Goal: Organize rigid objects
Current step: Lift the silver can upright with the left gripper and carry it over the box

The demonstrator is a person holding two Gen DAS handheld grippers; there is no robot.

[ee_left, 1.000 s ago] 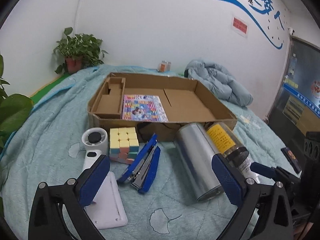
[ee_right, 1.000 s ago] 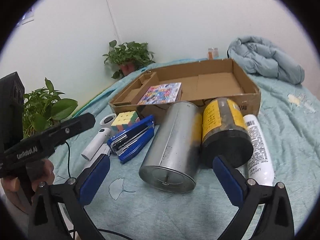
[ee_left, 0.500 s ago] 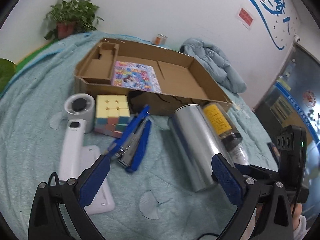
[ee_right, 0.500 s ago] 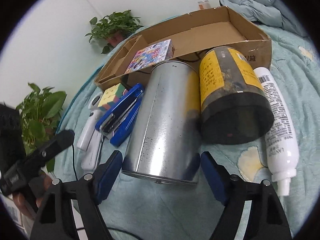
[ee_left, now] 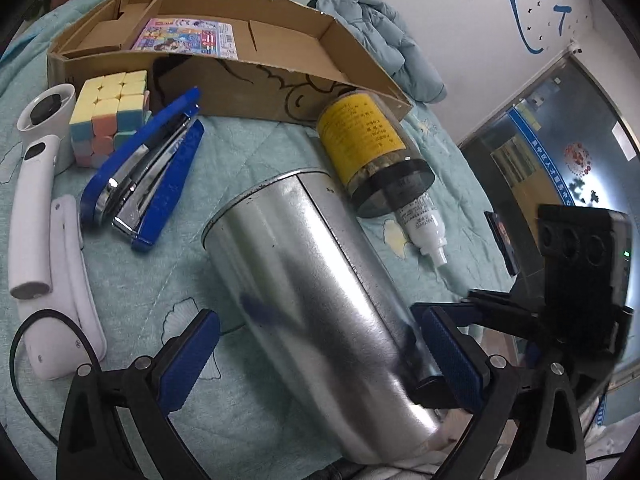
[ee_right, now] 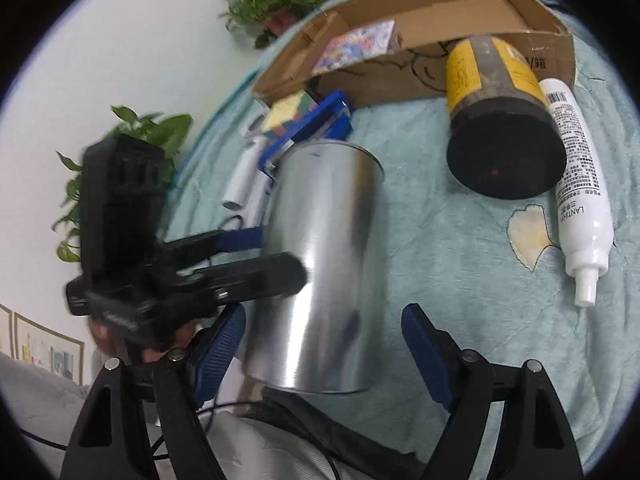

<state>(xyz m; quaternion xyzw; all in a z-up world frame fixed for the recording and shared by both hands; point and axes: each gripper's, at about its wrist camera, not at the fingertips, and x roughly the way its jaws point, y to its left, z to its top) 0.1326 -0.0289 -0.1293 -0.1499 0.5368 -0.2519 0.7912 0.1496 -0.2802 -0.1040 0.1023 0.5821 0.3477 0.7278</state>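
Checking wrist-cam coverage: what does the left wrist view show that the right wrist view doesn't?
Left wrist only: round white fan head, dark doorway with posters, right gripper's black body.

Right wrist only: leafy potted plant, large-leaf plant, left gripper's black body, the jar's black lid face-on.

Both: shiny metal can, yellow-labelled jar, white spray bottle, blue stapler, pastel cube, cardboard tray.

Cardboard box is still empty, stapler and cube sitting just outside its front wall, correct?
Not empty: a colourful printed box already lies flat inside the cardboard box, as the left wrist view shows. The blue stapler and the cube do sit outside its front wall.
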